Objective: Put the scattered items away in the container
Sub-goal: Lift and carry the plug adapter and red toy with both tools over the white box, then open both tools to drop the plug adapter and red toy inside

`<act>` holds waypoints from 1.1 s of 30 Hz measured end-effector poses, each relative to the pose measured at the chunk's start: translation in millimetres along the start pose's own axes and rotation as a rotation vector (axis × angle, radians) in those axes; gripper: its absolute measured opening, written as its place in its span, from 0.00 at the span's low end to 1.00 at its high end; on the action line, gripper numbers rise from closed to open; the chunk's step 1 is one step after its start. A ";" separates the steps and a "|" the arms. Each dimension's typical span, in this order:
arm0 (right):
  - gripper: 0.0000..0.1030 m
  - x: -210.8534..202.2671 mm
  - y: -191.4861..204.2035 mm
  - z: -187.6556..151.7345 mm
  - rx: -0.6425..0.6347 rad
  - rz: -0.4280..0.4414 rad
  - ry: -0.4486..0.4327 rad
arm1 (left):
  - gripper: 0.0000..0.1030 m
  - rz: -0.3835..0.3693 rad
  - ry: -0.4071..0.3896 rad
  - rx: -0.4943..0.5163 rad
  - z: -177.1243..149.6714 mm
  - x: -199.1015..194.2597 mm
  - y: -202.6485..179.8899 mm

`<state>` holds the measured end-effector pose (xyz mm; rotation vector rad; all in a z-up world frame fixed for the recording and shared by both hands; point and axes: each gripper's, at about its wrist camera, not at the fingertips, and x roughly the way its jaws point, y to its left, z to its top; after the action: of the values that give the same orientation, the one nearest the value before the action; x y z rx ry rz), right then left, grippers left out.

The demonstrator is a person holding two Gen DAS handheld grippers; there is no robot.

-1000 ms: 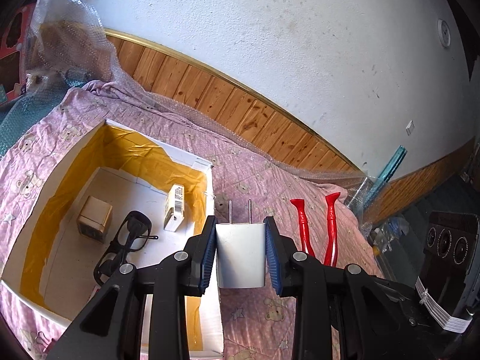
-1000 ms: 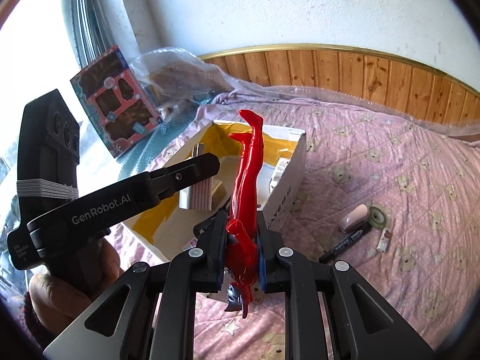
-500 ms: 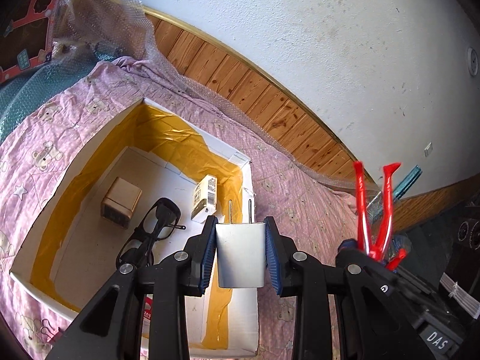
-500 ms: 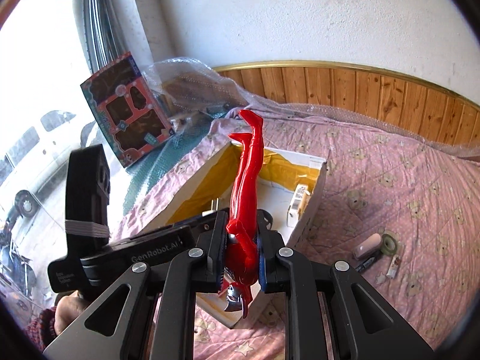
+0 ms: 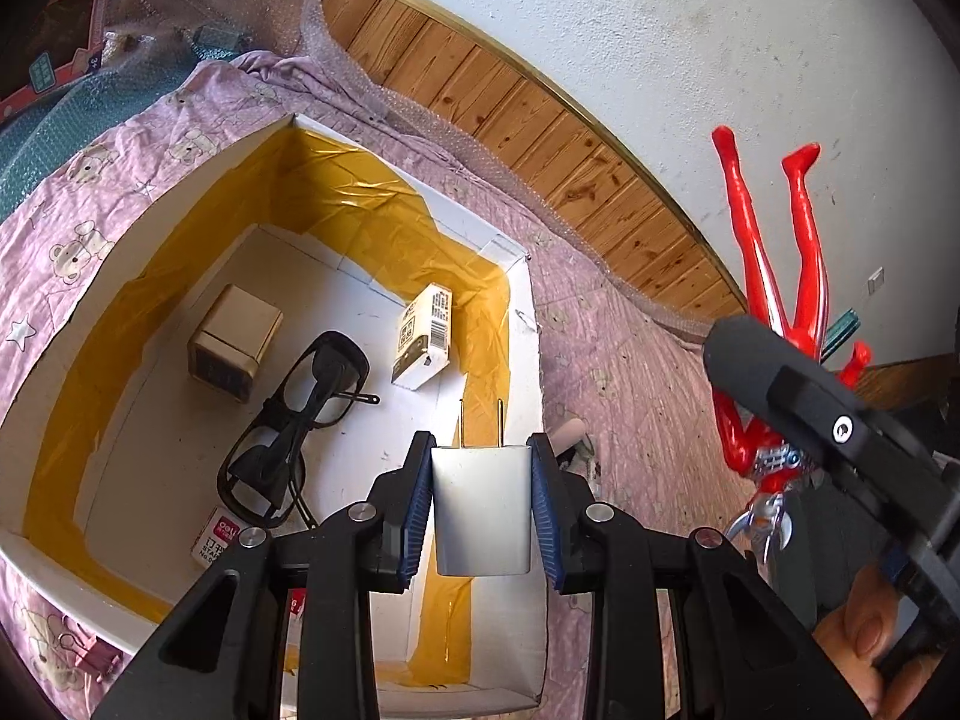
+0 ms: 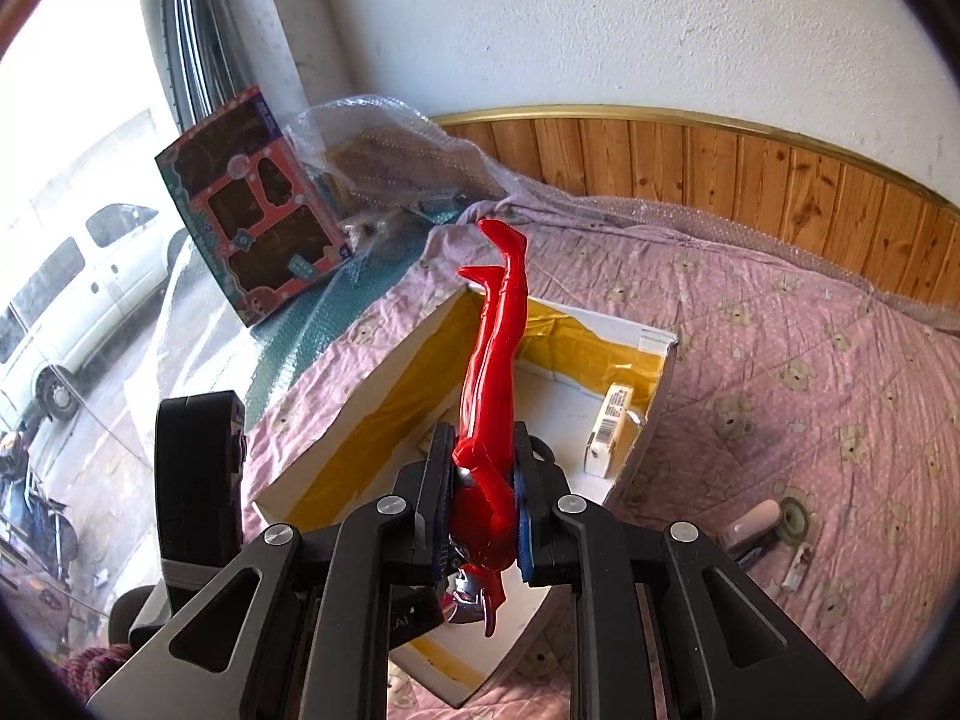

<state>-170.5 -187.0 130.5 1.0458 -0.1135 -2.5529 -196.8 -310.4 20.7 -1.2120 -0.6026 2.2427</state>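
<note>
— left wrist view: what's the left gripper (image 5: 482, 495) got?
— clamped on a white charger (image 5: 482, 510), prongs aimed at 12 o'clock, long axis along the fingers, above the white box (image 5: 528, 360) near its right wall.
— and the right gripper (image 6: 483, 501)?
— closed on a red figure (image 6: 495, 372), upside down, legs toward 12 o'clock, over the box.

Pink bear-print quilt (image 6: 810, 360) covers the bed, with wood panelling (image 6: 750, 174) and a scuffed white wall (image 6: 600, 24) behind it. A red toy package (image 6: 252, 222) leans by the window next to crumpled bubble wrap (image 6: 372, 144), and a white van (image 6: 66, 300) is parked outside.
</note>
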 end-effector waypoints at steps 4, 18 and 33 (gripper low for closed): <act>0.17 10.8 -3.2 13.0 -0.007 0.013 0.025 | 0.31 0.013 0.010 0.008 -0.5 4.0 0.4; 0.17 49.5 -9.4 42.0 -0.027 0.022 0.093 | 0.31 0.100 0.001 0.030 0.1 12.5 0.6; 0.17 109.7 -13.0 57.6 -0.047 0.054 0.232 | 0.31 0.039 0.056 -0.038 1.0 28.1 14.3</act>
<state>-285.8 -219.8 96.8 1.2924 -0.0190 -2.3551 -214.1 -304.0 -4.9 -1.3109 -0.6076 2.2309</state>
